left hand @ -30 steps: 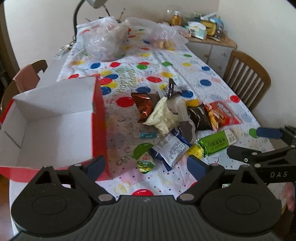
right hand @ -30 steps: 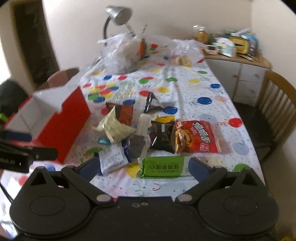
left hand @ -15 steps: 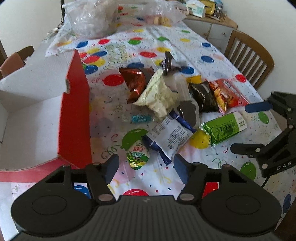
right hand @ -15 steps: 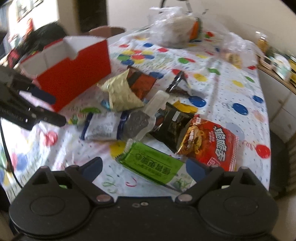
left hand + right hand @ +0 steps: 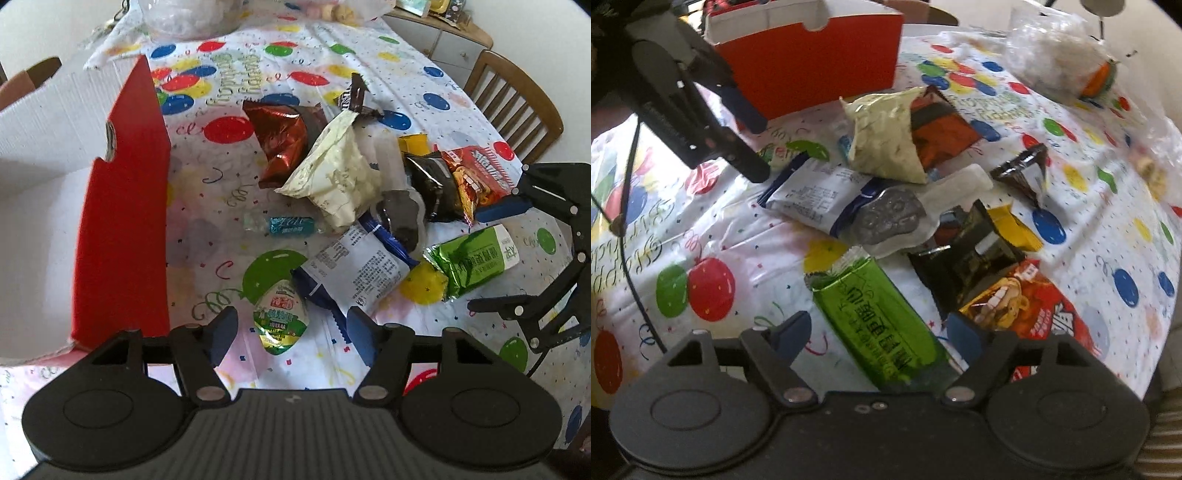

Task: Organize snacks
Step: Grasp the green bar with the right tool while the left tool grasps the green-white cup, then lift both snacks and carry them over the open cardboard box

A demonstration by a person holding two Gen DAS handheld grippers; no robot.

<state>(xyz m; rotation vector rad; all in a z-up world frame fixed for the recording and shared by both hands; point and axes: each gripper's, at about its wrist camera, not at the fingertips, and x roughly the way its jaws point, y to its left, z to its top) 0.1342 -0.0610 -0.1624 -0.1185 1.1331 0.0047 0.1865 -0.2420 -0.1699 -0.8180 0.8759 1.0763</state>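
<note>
Left gripper (image 5: 288,332) jaws apart, straddling small green-label snack cup (image 5: 281,320), apparently untouched. Right gripper (image 5: 877,334) jaws closing around green wrapped bar (image 5: 882,325) on tablecloth (image 5: 738,236), pads clear.

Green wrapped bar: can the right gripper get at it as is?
Probably yes. The green wrapped bar lies flat on the tablecloth, uncovered, right between the fingers of the right gripper, whose jaws are closing around it. The red chip bag crowds one finger, but nothing blocks the bar.
</note>
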